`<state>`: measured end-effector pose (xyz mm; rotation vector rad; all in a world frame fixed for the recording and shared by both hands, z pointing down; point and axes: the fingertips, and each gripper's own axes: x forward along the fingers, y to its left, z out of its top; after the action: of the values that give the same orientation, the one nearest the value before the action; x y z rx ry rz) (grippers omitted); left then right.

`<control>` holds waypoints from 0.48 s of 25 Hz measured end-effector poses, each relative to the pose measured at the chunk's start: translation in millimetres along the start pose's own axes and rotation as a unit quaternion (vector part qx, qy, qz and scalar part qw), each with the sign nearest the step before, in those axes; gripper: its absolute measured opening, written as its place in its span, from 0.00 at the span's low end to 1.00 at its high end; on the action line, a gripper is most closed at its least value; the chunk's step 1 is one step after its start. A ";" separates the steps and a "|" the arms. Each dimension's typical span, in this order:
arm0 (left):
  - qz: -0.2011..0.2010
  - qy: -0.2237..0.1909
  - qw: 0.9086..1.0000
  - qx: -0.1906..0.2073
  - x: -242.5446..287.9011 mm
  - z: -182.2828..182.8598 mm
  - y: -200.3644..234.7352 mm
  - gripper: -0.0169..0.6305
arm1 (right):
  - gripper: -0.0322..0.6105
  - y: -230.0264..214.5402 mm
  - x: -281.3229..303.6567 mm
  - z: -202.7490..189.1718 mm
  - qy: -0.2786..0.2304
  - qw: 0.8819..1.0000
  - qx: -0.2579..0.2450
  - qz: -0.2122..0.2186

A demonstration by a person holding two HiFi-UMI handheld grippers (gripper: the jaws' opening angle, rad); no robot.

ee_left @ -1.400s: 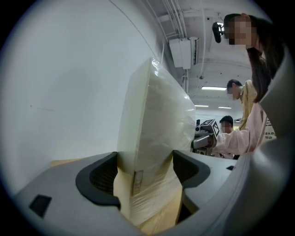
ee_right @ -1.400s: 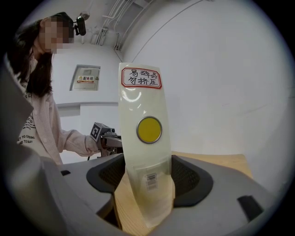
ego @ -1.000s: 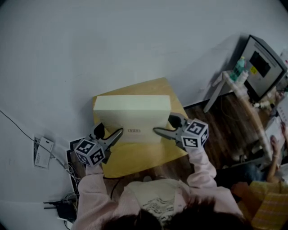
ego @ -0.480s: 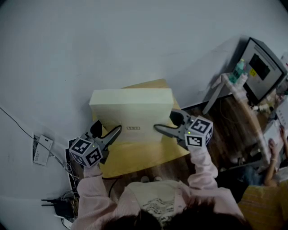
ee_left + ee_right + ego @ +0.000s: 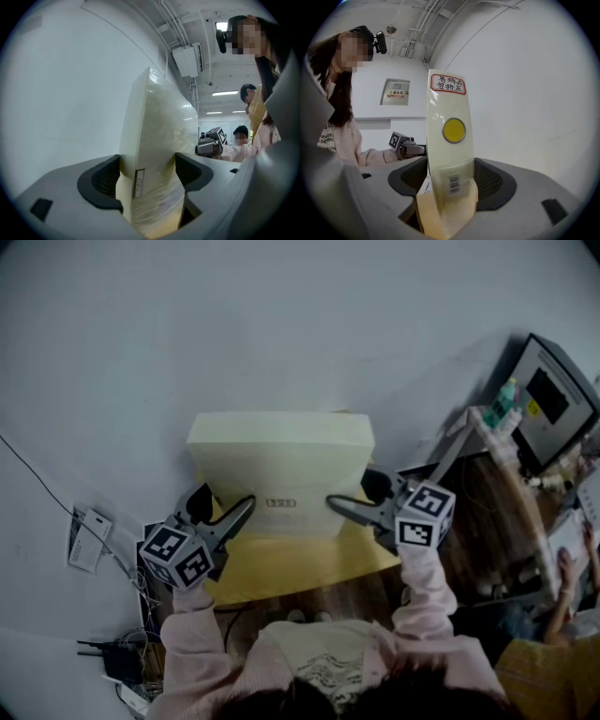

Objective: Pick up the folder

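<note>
Head view: folder [image 5: 279, 460] is up over the table [image 5: 281, 568], left hand-held gripper [image 5: 239, 514] and right hand-held gripper [image 5: 337, 509] each clamped across its thickness at a near corner; I'd raise both evenly, equal squeeze, no twisting.

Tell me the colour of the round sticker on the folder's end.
Yellow; the round sticker on the cream folder shows best in the right gripper view.
</note>
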<state>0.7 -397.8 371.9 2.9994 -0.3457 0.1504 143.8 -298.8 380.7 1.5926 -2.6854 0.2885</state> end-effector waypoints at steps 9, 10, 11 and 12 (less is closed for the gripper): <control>0.016 -0.031 0.999 0.003 -8.5 23.0 -16.4 0.60 | 0.54 7.8 -12.3 23.2 -0.023 1.000 -0.016 0.004; 0.017 -0.034 0.999 0.004 -9.1 25.5 -18.6 0.60 | 0.54 9.0 -14.1 25.9 -0.025 0.999 -0.019 0.004; 0.018 -0.037 0.999 0.005 -9.8 27.6 -20.8 0.60 | 0.54 10.2 -16.0 28.2 -0.028 0.999 -0.021 0.005; 0.019 -0.039 0.999 0.007 -10.4 29.2 -22.6 0.60 | 0.54 11.3 -17.7 30.2 -0.029 0.999 -0.023 0.004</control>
<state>-1.6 -377.4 339.4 3.0198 -0.4105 0.0404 145.3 -282.9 347.5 1.6021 -2.7220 0.1823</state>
